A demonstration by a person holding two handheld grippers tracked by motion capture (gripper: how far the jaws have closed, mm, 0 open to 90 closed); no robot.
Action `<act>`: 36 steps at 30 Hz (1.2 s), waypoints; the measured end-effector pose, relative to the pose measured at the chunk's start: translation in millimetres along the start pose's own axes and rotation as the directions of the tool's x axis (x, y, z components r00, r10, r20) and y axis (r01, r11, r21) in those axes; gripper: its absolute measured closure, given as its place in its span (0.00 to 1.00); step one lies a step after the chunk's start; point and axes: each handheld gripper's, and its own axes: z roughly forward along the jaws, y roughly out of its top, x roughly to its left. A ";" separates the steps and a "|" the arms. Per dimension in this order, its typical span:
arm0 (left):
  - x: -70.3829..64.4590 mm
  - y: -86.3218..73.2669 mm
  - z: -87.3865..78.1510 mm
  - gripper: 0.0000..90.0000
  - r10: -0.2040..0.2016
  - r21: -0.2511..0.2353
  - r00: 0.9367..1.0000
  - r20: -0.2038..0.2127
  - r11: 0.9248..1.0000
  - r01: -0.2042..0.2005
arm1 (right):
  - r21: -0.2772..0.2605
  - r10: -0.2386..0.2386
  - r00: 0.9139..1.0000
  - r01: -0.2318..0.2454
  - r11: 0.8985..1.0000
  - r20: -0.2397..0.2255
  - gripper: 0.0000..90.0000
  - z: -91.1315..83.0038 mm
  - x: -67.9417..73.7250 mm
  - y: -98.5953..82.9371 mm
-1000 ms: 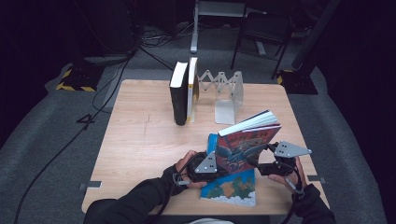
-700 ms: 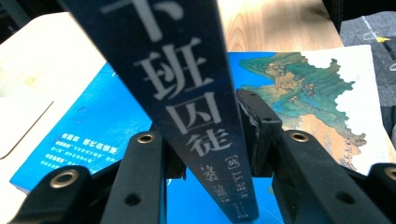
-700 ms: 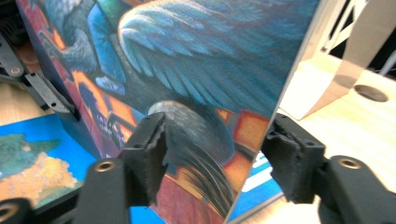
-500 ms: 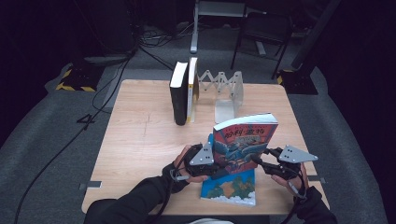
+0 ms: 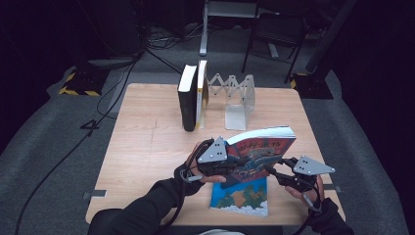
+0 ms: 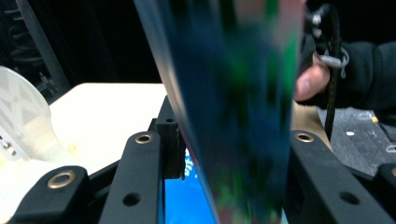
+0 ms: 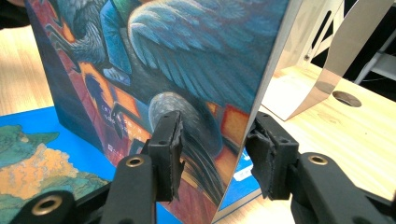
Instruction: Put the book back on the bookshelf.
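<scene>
Two grippers hold one book [image 5: 262, 154] upright near the front edge of the table [image 5: 147, 147], just above a flat blue book [image 5: 241, 197] lying at the front right. The left gripper [image 5: 226, 169] has the book between its jaws at the spine end — in the left gripper view the cover is a blur, so I cannot tell whether the pads really clamp it. The right gripper [image 7: 212, 149] straddles the bottom corner of the cover, but its pads stand a little off both faces, so it is not yet pinching. That is the risk: with one loose side the book could pivot, sag open or drop onto the blue book; if carried toward the rack [image 5: 235, 98] near the back edge it might also knock the two standing books [image 5: 193, 95]. The book's lower edge is hidden behind the hands in the high view.
</scene>
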 end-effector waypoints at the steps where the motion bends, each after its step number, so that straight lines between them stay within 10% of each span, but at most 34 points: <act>1: -0.3 2.9 -0.5 0.71 -0.002 -0.006 1.000 -0.002 1.000 0.002 | 0.000 0.000 1.000 0.000 1.000 0.000 0.62 -0.2 0.3 0.0; 19: -8.4 20.8 4.5 0.79 0.042 -0.013 0.999 -0.021 0.999 -0.042 | 0.015 0.006 1.000 -0.007 1.000 0.010 0.62 -2.5 1.5 0.3; 36: -6.1 18.3 3.4 0.81 -0.006 -0.030 1.000 -0.011 1.000 0.006 | 0.094 -0.002 0.999 -0.001 0.996 0.033 0.47 -5.0 3.4 -7.1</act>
